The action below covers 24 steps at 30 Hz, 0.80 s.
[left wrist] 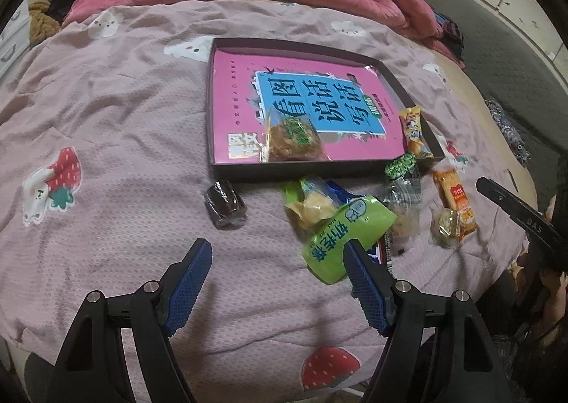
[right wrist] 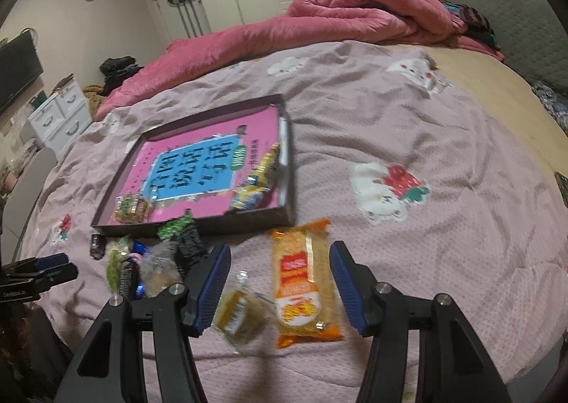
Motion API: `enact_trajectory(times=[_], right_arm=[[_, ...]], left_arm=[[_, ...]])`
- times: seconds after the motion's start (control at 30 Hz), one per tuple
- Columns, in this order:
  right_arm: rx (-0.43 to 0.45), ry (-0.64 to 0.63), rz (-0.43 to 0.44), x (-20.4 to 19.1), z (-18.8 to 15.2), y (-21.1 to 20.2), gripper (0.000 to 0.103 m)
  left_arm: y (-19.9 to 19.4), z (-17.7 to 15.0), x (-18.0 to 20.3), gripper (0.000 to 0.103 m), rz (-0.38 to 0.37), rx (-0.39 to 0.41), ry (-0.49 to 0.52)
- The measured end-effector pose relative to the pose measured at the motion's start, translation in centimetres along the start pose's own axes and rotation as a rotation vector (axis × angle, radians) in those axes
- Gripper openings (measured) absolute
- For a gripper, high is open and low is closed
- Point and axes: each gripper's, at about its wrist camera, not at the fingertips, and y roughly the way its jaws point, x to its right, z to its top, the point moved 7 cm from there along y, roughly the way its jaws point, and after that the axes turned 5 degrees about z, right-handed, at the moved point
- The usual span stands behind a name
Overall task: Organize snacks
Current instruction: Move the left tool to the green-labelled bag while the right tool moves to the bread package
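The right gripper [right wrist: 278, 282] hangs with its jaws spread and nothing clasped, the orange snack packet [right wrist: 305, 282] lying lengthwise in the gap between its blue pads, touching neither as far as can be seen. The left gripper [left wrist: 277, 273] is likewise released and empty, over bare cover just left of the green packet [left wrist: 346, 238]. Largest of all is the bed cover [left wrist: 106, 112] that carries everything; on it, toward the middle, sits the shallow dark box [left wrist: 211, 112] lined with a pink book, already holding a brown clear-wrapped cake [left wrist: 293, 140] at its near edge and a yellow bar [left wrist: 413, 131] along its right wall. The loose pile lies on the cover just in front of the box's near edge, with a small dark-wrapped cake [left wrist: 224, 204] apart to its left and a small yellowish sweet [right wrist: 241, 312] just beside the orange packet. The step in hand looks to be taking the orange packet for the box. To do it well, centre the pads across its narrow width, keep clear of the small sweet by the left pad, and press lightly, since the soft cover gives way and the film crushes easily.
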Motion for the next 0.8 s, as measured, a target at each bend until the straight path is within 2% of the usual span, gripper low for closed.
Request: enact_trajectory(times=[0.23,0.57,0.8], right_arm=[[-0.091,0.010,-0.052,2.3,-2.1,2.0,0.058],[-0.136,-0.029,-0.034,1.6,-3.2,3.7,0.058],[-0.138,-0.059,-0.026,0.9,-3.2,4.2,0.058]], left_arm=[[1.0,-0.1,0.4,0.078,-0.026,-0.029,-0.024],[2.4,0.4,0.5,0.078,-0.051,-0.056,-0.080],[4.0,1.2,0.9,0.078,-0.141,-0.087,-0.173]])
